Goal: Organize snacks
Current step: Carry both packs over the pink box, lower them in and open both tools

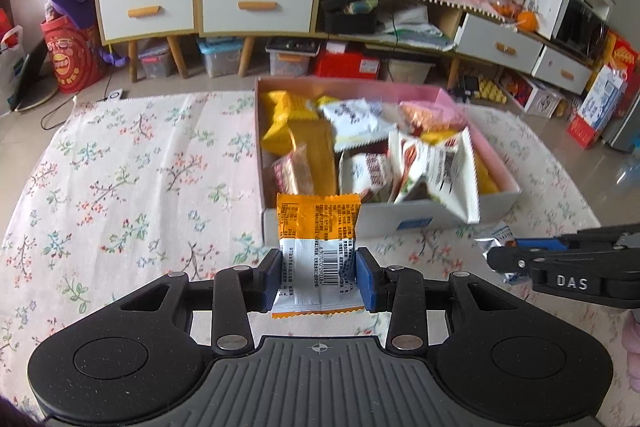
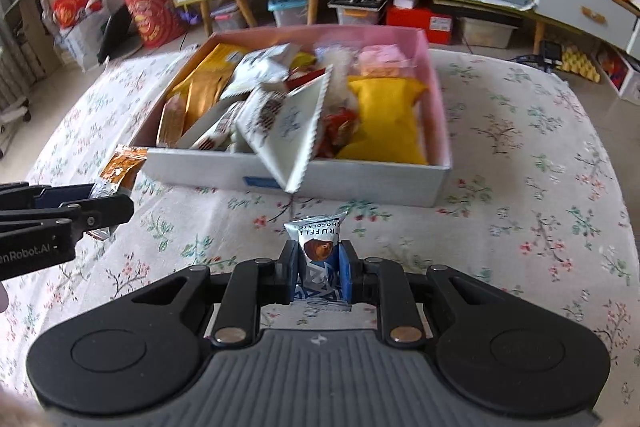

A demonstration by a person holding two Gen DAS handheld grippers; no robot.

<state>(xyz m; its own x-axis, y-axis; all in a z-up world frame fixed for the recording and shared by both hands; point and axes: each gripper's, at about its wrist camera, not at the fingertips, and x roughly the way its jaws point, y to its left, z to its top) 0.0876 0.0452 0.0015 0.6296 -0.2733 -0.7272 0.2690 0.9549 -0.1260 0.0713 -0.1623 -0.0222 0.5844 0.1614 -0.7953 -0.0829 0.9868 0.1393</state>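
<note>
My left gripper point(image 1: 318, 277) is shut on an orange and white snack packet point(image 1: 318, 227), held upright just in front of the near wall of the snack box point(image 1: 384, 217). My right gripper point(image 2: 319, 273) is shut on a silver and blue truffle chocolate packet point(image 2: 318, 243), held above the cloth short of the box point(image 2: 360, 179). The box is pink inside, white outside, and full of several yellow, white and gold snack packets. A white packet point(image 2: 296, 131) hangs over its near wall. Each gripper shows at the edge of the other's view.
The box sits on a table covered with a floral cloth point(image 1: 120, 179). Behind the table stand low cabinets with white drawers point(image 1: 256, 5), storage bins on the floor point(image 1: 220, 57) and red boxes at the right point(image 1: 612, 75).
</note>
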